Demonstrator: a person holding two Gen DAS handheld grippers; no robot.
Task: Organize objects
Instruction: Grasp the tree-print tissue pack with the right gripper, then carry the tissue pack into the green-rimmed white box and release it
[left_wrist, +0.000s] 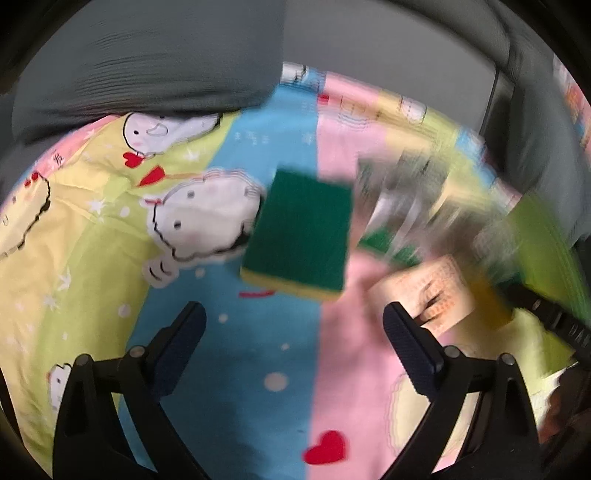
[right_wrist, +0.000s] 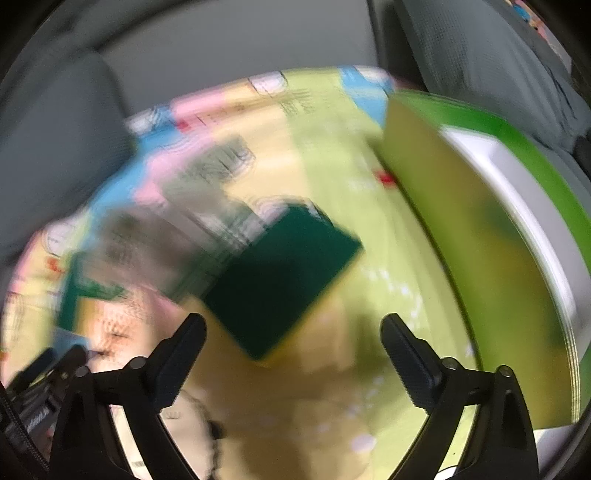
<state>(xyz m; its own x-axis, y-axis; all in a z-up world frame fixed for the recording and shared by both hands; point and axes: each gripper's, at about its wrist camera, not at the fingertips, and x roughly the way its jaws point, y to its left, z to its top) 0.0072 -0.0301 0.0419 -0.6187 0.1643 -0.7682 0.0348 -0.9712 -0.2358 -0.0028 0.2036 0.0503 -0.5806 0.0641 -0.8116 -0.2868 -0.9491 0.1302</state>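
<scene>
A green-topped yellow sponge (left_wrist: 301, 230) lies flat on the cartoon-print cloth (left_wrist: 110, 229), just ahead of my left gripper (left_wrist: 295, 332), which is open and empty above the cloth. In the right wrist view a second green-topped sponge (right_wrist: 284, 277) lies on the cloth just ahead of my right gripper (right_wrist: 293, 339), also open and empty. A green box with a white inside (right_wrist: 491, 236) stands at the right. Both views are blurred by motion.
A blurred pile of packets (left_wrist: 402, 206) and a patterned card or packet (left_wrist: 428, 291) lie right of the left sponge. The right gripper's black arm (left_wrist: 554, 317) shows at the far right. Grey cushions (left_wrist: 147, 74) border the cloth at the back.
</scene>
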